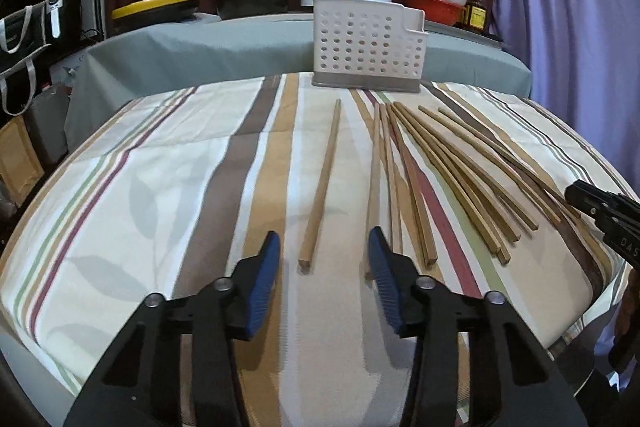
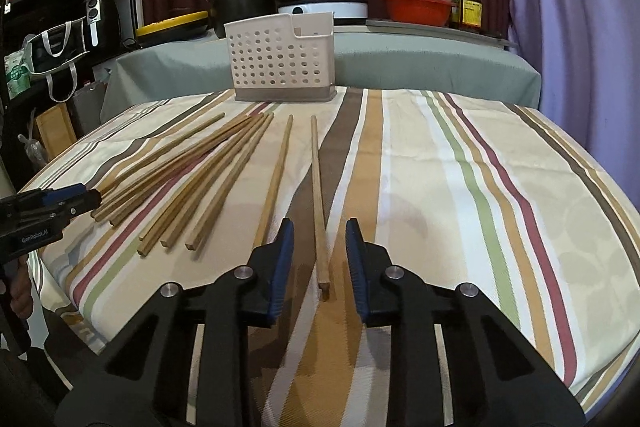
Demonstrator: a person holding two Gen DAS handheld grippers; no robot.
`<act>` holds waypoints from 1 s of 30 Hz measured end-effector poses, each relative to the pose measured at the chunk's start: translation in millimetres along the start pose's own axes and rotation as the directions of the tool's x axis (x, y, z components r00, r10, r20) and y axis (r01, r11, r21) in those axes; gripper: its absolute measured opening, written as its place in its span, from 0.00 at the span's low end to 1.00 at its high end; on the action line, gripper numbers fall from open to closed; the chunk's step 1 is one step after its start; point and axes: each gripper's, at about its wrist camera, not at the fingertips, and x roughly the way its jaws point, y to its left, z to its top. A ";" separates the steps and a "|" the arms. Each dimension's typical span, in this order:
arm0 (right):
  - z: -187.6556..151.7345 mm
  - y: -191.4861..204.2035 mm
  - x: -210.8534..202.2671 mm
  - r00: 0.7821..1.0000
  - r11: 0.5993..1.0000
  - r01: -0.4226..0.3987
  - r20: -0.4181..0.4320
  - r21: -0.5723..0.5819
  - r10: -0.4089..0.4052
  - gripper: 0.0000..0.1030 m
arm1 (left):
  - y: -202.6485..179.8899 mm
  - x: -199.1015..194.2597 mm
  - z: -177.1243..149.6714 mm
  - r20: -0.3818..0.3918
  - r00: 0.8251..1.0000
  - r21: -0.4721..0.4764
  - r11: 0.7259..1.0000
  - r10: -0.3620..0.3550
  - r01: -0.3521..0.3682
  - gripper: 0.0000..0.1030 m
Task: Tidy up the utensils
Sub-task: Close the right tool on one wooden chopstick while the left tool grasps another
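The long wooden chopsticks (image 1: 452,171) lie flat on the striped cloth of the tabletop (image 1: 160,187), fanned out in the middle and right of the left wrist view, with their thin ends toward the holder. One single wooden chopstick (image 1: 322,183) lies apart from the fan, at centre. Its near square end is between the blue pads of the left gripper (image 1: 323,259), whose jaws stand half open and do not touch it.

In the right wrist view, the outermost wooden chopstick (image 2: 318,199) at centre lies with its near end between the pads of the right gripper (image 2: 319,247). The jaws are narrow, but a small gap shows on each side of the stick.

The white perforated plastic utensil holder (image 1: 366,45) stands upright at the far edge of the cloth, in the upper centre. I cannot tell what is inside it.

The left part of the cloth in the left wrist view and the right part in the right wrist view are bare. The near edge of the tabletop curves just below both grippers. Behind the holder is a grey-covered counter (image 1: 200,47) with pots and bowls.
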 end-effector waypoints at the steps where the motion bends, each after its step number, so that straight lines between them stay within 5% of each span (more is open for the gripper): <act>1: 0.4 -0.9 1.1 1.000 1.000 0.000 -0.002 -0.001 0.000 0.26 | 0.3 1.2 -0.2 -0.001 1.000 -0.001 1.000 0.002 -0.002 0.42; 18: -3.5 -4.9 10.3 1.000 1.000 -0.009 -0.017 0.008 0.010 0.22 | 9.8 11.0 1.4 0.026 0.999 -0.003 1.000 -0.029 0.029 0.14; 30: -9.6 -4.8 8.6 1.000 1.000 -0.009 -0.023 0.006 0.010 0.11 | 8.6 10.6 1.6 0.028 1.000 0.012 1.000 -0.014 0.013 0.12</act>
